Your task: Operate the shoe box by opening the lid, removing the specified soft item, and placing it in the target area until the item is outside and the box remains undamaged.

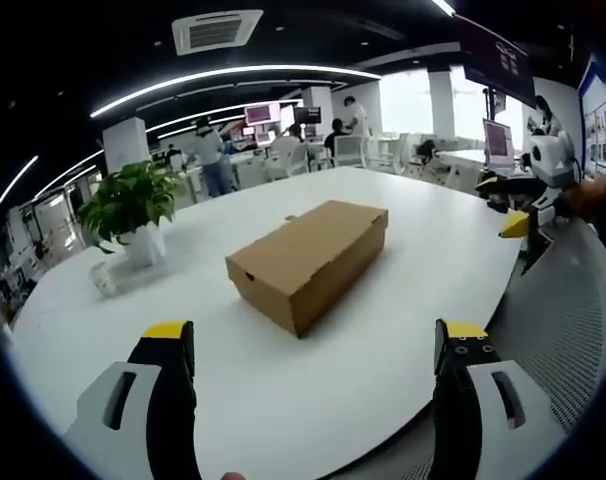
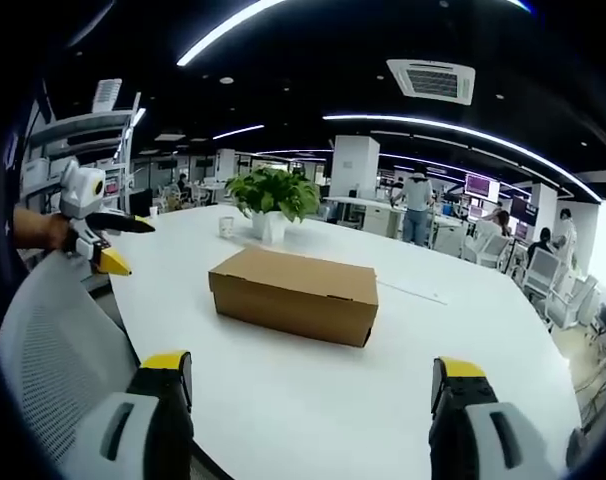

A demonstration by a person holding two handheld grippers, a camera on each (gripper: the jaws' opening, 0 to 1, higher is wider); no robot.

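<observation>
1. Box (image 1: 308,262) sits shut on the white table (image 1: 403,330), lid down, roughly mid-table; in the right gripper view the same box (image 2: 295,293) lies with its long side toward you.
2. Your left gripper (image 1: 316,345) is held low at the near table edge, pointing across the table at the box. Its jaws stand wide apart with nothing between them, and they are well short of the box.
3. Your right gripper (image 2: 310,375) is also held low at the table edge, aimed at the box from another side. Its jaws are spread wide and bare, clear of the box.
4. In the left gripper view your right gripper shows at the far right beside the table, held in your hand (image 1: 583,197), yellow tip pointing toward the table.
5. In the right gripper view your left gripper shows at the far left, held off the table edge over a mesh chair (image 2: 43,350).
6. A potted plant (image 1: 131,210) stands on the table left of the box and beyond it, well apart from it.
7. A small cup (image 2: 226,227) stands near the plant.
</observation>
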